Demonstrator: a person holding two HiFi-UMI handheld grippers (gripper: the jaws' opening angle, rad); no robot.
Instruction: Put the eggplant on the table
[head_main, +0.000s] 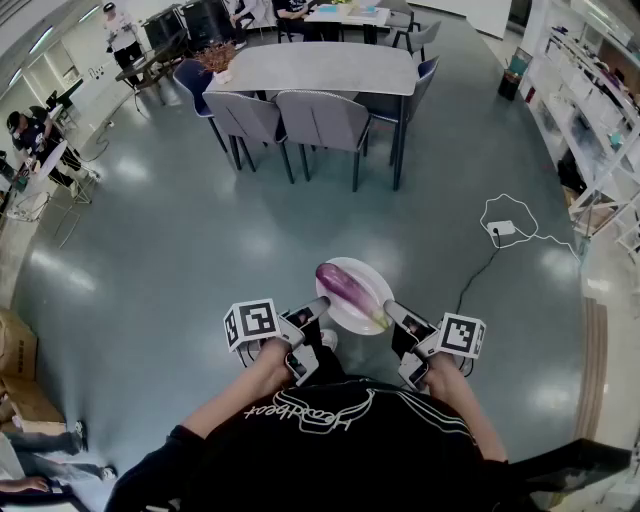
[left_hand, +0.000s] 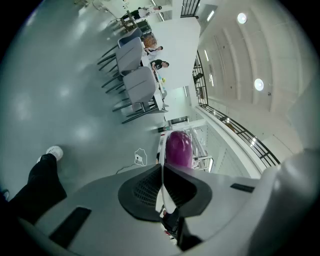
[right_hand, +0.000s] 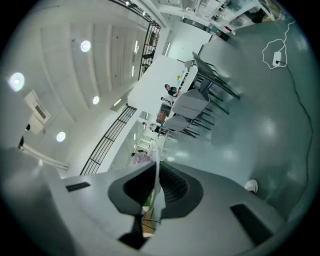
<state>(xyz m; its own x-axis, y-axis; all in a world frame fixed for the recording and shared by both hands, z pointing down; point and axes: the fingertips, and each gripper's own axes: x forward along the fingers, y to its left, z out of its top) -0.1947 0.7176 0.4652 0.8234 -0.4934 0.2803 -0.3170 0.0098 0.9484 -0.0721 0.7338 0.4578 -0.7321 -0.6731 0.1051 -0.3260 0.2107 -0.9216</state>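
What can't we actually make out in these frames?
- Left gripper view: the lower part of the eggplant, hidden behind the left gripper, which is shut on the plate rim.
- Right gripper view: nearly all of the eggplant, hidden behind the plate edge and the right gripper; only a pale sliver shows.
- Head view: the items on the far table, too small.
- All views: the plate's underside, which faces away.

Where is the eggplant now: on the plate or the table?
On the plate: the eggplant rests on it, left gripper and right gripper clamp its rim, table far ahead.
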